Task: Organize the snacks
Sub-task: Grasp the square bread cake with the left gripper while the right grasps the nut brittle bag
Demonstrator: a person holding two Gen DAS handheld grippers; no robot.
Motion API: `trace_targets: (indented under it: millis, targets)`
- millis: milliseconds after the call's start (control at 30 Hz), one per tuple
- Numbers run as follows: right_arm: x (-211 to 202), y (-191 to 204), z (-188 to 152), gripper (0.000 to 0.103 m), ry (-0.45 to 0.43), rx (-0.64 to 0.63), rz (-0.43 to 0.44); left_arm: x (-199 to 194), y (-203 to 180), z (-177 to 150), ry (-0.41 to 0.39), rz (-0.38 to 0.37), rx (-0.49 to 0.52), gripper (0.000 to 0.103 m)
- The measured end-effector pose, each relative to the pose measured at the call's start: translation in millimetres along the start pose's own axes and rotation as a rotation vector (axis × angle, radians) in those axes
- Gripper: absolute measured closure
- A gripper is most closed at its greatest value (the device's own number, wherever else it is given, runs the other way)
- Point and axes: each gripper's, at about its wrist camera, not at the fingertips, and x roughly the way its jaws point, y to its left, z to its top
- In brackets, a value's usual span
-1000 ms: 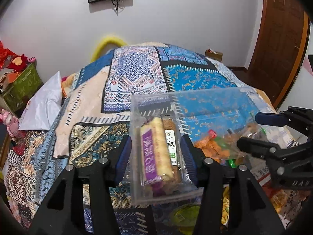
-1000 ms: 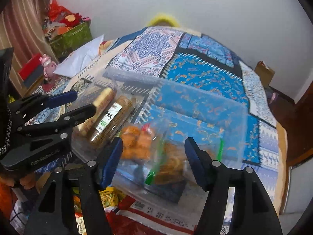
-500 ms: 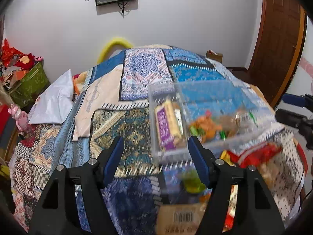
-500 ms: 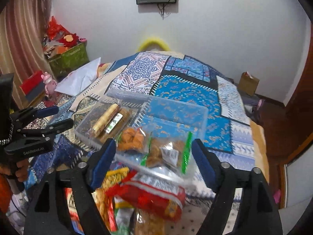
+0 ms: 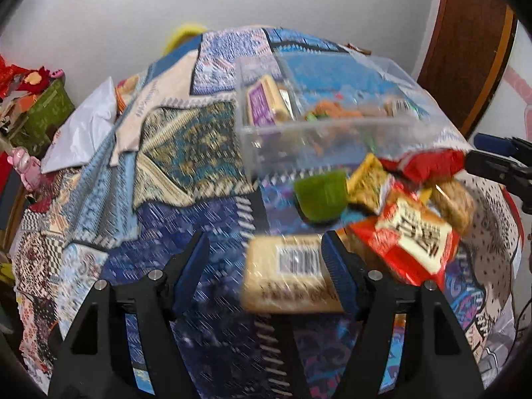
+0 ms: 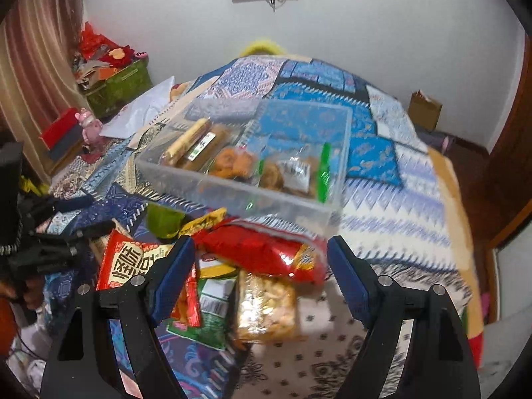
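You see a clear, smooth plastic bin (image 6: 239, 196) on a woven patchwork cloth bedspread (image 6: 392, 179). At six o'clock of it lies a glossy red foil bag (image 6: 266, 252); the grippers' black arms look matt plastic, their blue pads (image 6: 173, 276) dull.

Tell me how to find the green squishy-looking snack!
Start at the clear plastic box sitting on the patterned bedspread. Look just in front of its near wall, at the left end of the loose snack pile. The lime-green packet lies there beside a yellow packet; it is the only plain green one, with no printing showing, unlike the red bags around it.
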Motion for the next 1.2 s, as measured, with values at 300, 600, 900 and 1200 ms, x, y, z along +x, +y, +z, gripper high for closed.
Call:
trace_targets:
  millis: [300, 600, 900, 1200]
  targets:
    - [22.6, 3.1, -13.0, 0.022, 0.059, -0.036, -0.063, 0.9, -4.7, -11.0, 0.006, -0.044, -0.017, 0.03]
    - [44.3, 3.4, -16.2, 0.017, 0.098, -0.057, -0.106, 1.2, 1.5, -15.1, 0.007, -0.069, -0.039, 0.023]
    - [47.7, -5.4, -14.0, 0.038, 0.079, -0.006, -0.07, 4.1, 6.9, -15.5, 0.016, -0.08, -0.05, 0.015]
    - [45.1, -0.7, -13.0, 0.062, 0.047, -0.025, -0.05, 4.9, 2.5, -16.5, 0.034, -0.108, -0.057, 0.01]
